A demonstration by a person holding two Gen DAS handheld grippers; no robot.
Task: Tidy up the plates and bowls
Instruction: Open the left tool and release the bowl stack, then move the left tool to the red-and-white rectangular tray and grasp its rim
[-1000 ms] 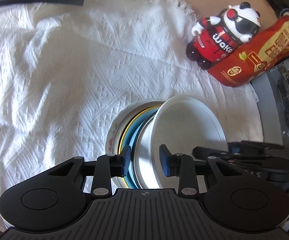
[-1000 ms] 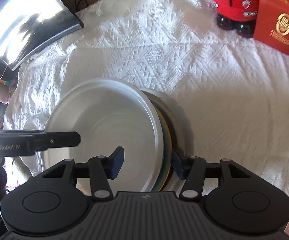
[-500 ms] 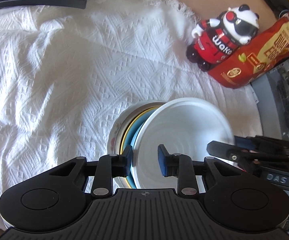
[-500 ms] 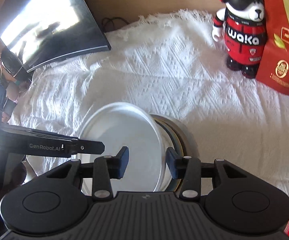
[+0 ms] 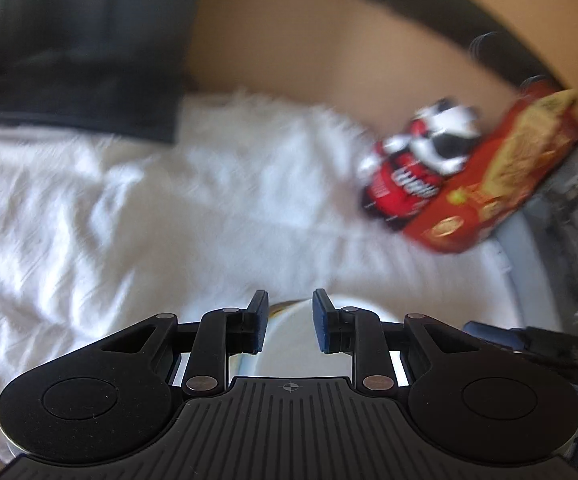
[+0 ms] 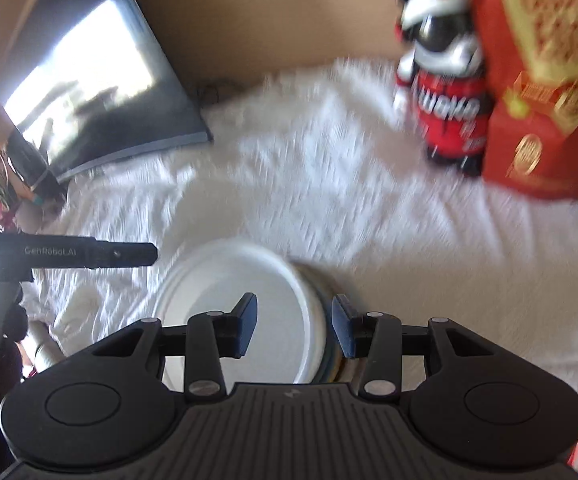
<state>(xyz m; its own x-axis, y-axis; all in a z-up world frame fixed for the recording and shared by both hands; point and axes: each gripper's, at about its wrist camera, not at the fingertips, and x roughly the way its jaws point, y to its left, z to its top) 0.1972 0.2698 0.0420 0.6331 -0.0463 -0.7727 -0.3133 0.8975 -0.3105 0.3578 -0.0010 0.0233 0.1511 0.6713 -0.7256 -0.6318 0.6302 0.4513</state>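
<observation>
- The white plate (image 6: 245, 292) lies face up on top of a small stack of dishes (image 6: 331, 300). The coloured rims of those dishes peek out at its right edge. The whole stack sits on the white cloth (image 6: 369, 220) that covers the desk.
- The right gripper (image 6: 293, 314) hangs above the near right part of the stack. Its jaws have just been closing, but they stand apart with nothing pinched. The plate's right rim shows in the gap, lower down and out of contact with the pads.
- The left gripper (image 5: 291, 310) is likewise released. Its jaws have just been closing to a narrow gap, and only a slice of the white plate (image 5: 289, 344) shows far below it, untouched.
- In the right wrist view the left gripper (image 6: 129, 254) reaches in level from the left, just beside the plate's far left rim.
- The stack is round, so no axis matters. It lies below and between the two grippers, one at each side, and neither looks clearly nearer.
- Both views are blurred.
- The toy panda (image 6: 445, 92) and the red box (image 6: 545, 80) stand well apart at the back right, and a dark monitor (image 6: 89, 80) is at the back left.
</observation>
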